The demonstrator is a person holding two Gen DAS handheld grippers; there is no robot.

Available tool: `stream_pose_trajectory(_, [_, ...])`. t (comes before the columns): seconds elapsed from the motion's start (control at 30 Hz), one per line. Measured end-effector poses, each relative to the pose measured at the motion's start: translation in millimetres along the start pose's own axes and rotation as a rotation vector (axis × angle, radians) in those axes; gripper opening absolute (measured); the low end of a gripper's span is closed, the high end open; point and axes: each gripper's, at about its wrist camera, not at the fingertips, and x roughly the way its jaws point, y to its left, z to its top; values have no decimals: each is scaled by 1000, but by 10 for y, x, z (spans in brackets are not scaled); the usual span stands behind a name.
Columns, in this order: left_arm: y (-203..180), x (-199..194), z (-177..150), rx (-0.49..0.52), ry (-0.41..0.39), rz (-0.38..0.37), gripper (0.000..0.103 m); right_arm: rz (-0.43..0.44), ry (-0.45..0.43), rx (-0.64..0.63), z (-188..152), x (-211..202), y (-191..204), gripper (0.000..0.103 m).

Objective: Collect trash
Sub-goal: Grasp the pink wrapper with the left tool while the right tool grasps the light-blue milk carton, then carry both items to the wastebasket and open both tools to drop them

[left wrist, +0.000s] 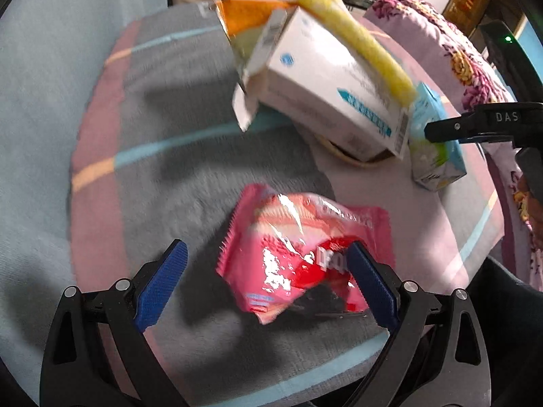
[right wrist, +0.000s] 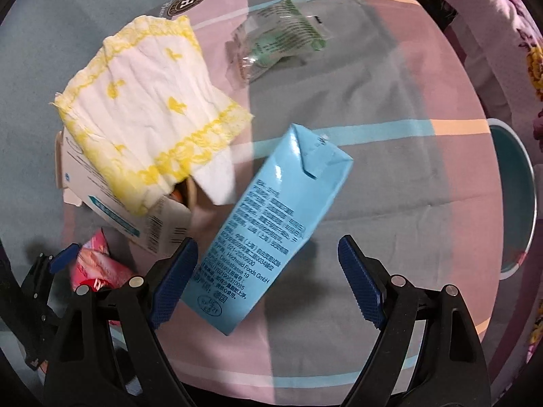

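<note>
A pink and red snack wrapper (left wrist: 298,257) lies crumpled on the striped tablecloth. My left gripper (left wrist: 268,271) hangs over it, open, with the wrapper between its blue pads and the right pad over the wrapper's edge. A light blue drink carton (right wrist: 271,224) lies flat on the cloth. My right gripper (right wrist: 268,254) is open above the carton's lower end, one finger on each side. The carton (left wrist: 434,142) and the right gripper's black finger (left wrist: 475,125) also show in the left wrist view, and the wrapper (right wrist: 98,264) shows in the right wrist view.
A white box with teal print (left wrist: 325,91) rests on a round rim, with a white and yellow padded cloth (right wrist: 146,112) draped over it. A clear wrapper with green print (right wrist: 278,37) lies farther back. A teal basin (right wrist: 516,196) sits past the table's right edge, beside floral bedding (left wrist: 451,54).
</note>
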Motion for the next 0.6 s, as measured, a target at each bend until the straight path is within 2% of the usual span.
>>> stream_pose_trajectory(0.03, [-7,26,-4,-2,7,-15,95,-2,-2,4,-11,-4,-42,80])
stream_pose_trajectory(0.13, [-24,62,-45,-13,5,-52,95,17,7,28,-34,-6,-149,66])
stream_pose_trajectory(0.2, [-72,52,-59,-8,-14,-85,93,31,8,32,-41,-4,-197,47])
stream_pose_trajectory(0.27, [-140,26,-71,4,-33,-101,66,34,6,28,-47,-11,-220,39])
stream_pose_trajectory(0.33, [-170,-6,-62,-6,-43,-126,48,32,2,12,-69,-18,-216,39])
stream_pose_trajectory(0.37, [-166,-23,-68,-10,-51,-128,43,34,5,5,-63,-19,-202,39])
stream_pose_trajectory(0.47, [-167,-68,-20,-29,-74,-130,34,28,7,-9,-66,-15,-200,39])
stream_pose_trajectory(0.6, [-228,-104,44,-47,-90,-122,31,15,-20,-25,-63,-30,-143,41])
